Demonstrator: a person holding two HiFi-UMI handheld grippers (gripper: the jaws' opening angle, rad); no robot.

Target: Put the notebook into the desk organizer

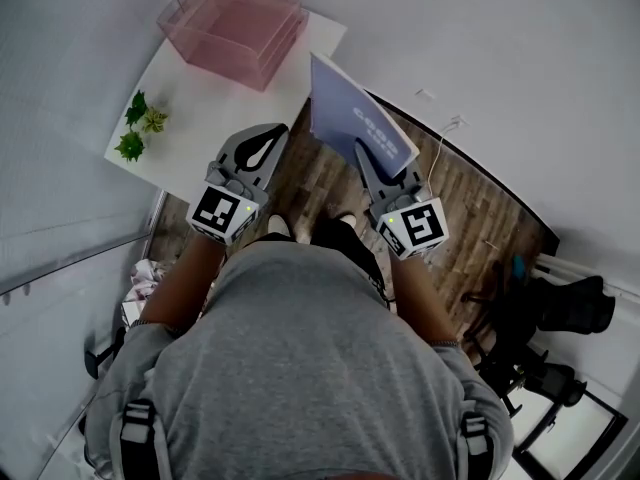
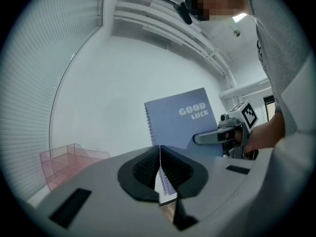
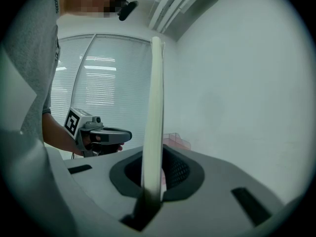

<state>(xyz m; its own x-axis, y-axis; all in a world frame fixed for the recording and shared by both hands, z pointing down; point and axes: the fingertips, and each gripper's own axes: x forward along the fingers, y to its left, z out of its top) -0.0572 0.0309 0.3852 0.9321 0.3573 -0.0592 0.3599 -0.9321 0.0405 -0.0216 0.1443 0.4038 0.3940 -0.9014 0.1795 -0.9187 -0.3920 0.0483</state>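
Currently: notebook (image 1: 350, 118), clamped edge-on in our right gripper (image 1: 375, 171), held upright, presumably so we can slot it into the pink desk organizer (image 1: 235, 23) ahead; left gripper (image 1: 262, 150) jaws together, empty, kept clear.

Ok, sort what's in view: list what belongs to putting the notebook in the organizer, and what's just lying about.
For the job: notebook, clamped in the right gripper; pink desk organizer on the white table; left gripper, shut, empty.

Lying about: small plant on the table; black gear on the floor.
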